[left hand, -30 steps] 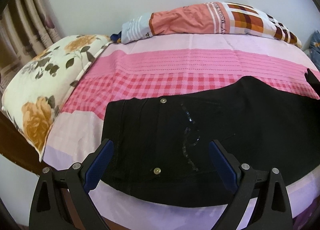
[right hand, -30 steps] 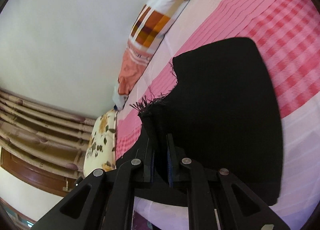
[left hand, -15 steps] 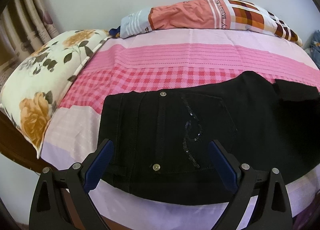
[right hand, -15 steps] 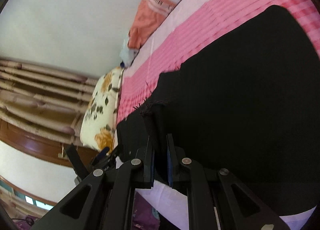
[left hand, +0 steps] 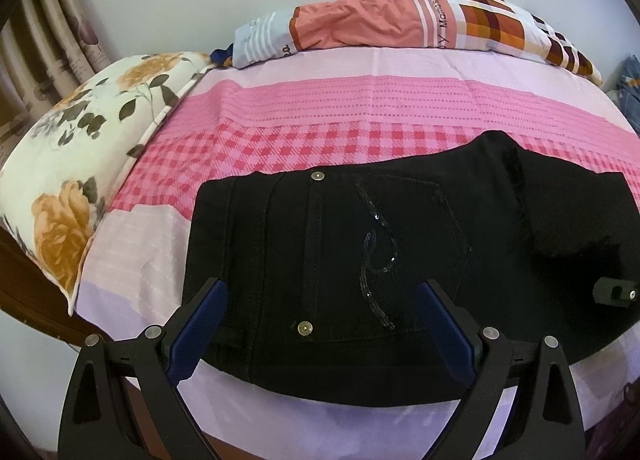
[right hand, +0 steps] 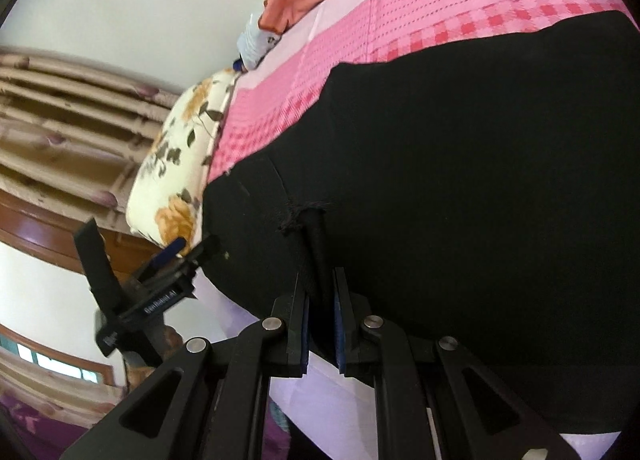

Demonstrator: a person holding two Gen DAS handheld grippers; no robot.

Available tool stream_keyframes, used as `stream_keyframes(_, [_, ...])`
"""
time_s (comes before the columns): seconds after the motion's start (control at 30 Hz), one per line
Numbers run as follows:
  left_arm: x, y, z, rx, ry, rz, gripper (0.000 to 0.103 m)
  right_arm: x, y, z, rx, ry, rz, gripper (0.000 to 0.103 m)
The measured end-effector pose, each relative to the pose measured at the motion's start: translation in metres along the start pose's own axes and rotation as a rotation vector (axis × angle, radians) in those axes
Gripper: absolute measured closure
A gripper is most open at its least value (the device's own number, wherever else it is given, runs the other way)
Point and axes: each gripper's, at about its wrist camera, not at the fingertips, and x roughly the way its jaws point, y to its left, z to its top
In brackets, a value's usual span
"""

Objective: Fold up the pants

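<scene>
From my remote station I record the bed [left hand: 360, 108], pink-checked and lilac, with the black pants [left hand: 360, 244] lying flat near its front edge, waistband toward the floral pillow [left hand: 76, 164] and the leg end doubled back over the seat. A second patterned pillow [left hand: 400, 20] lies against the far wall. My left gripper [left hand: 320, 320] hovers tilted down above the waistband, jaws spread wide with nothing between them, and has barely shifted. My right gripper [right hand: 322, 324] is rolled sideways and angled down, its pads clamped on the frayed hem [right hand: 304, 216] of the pants. Compared with a second ago, that hem has travelled from the far leg end across to lie over the seat.
</scene>
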Motion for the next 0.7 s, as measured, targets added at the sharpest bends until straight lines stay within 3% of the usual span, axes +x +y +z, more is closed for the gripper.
stream_keyframes(0.53, [0.007,0.001,-0.002,-0.003,0.026,-0.01,0.008,0.015,0.016,-0.009,-0.114,0.063,-0.069,0.083])
stream_keyframes(0.7, [0.009,0.003,-0.002,-0.008,0.036,-0.012,0.008,0.018,0.024,-0.012,-0.15,0.091,-0.065,0.074])
